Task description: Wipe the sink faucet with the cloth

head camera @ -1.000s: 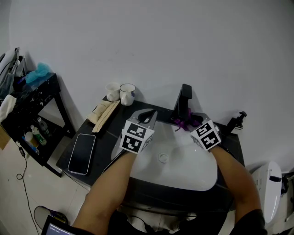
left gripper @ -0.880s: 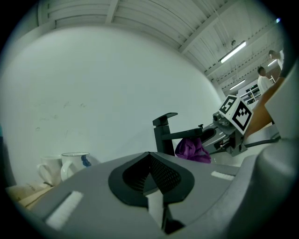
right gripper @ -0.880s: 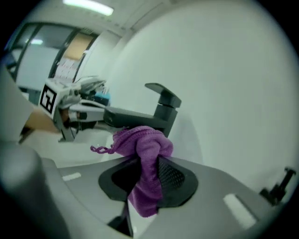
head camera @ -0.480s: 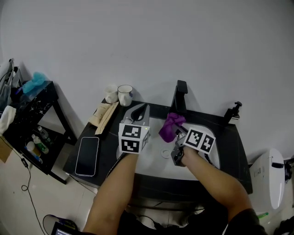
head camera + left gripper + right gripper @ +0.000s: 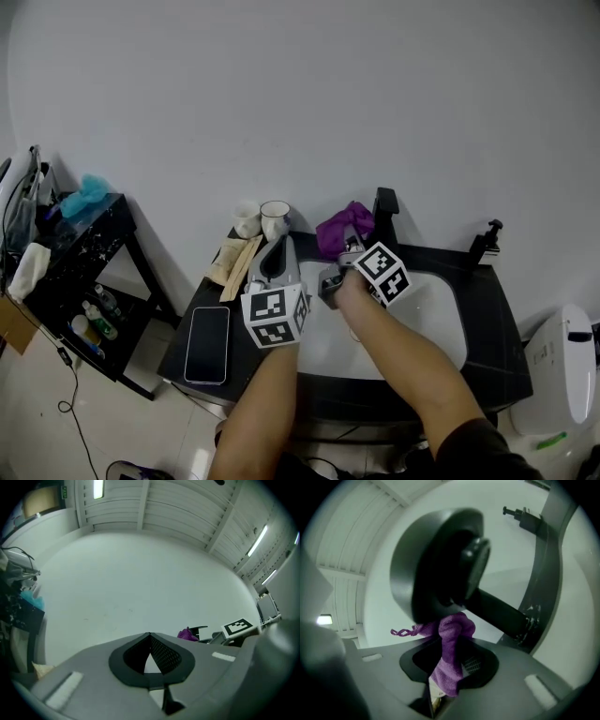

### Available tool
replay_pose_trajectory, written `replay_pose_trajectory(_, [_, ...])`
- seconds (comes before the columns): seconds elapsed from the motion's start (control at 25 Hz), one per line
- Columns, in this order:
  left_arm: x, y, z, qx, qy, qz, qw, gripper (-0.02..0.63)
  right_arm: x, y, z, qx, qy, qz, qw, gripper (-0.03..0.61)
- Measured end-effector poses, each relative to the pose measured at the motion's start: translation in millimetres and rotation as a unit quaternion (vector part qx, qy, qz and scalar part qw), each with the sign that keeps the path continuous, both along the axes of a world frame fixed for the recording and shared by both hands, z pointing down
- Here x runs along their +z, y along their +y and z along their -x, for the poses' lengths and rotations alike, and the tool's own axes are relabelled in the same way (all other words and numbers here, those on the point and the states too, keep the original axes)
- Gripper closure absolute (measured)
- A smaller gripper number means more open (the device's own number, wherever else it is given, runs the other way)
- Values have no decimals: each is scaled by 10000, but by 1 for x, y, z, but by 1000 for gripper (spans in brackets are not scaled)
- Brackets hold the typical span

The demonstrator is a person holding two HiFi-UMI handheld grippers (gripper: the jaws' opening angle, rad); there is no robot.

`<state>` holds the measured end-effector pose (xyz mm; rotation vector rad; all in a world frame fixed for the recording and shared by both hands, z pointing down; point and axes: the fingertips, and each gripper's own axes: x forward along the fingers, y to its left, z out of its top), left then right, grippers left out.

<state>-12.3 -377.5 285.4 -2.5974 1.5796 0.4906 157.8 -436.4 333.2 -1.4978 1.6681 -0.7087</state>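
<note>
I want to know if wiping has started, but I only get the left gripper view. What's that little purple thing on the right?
Observer: That's the cloth, pinched in the right tool.
Operator: Is it touching the faucet?
Observer: In the right gripper view, its top looks bunched right up against the black faucet.
Operator: What's around my tool?
Observer: The head view shows the left tool above the dark counter, between a phone and the white sink.
</note>
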Motion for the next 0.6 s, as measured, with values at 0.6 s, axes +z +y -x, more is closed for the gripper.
replay_pose_trajectory(0.6, [-6,3,-3,83,49,-132,9999,597,25,-10,-23,830,-705,120,9940,497])
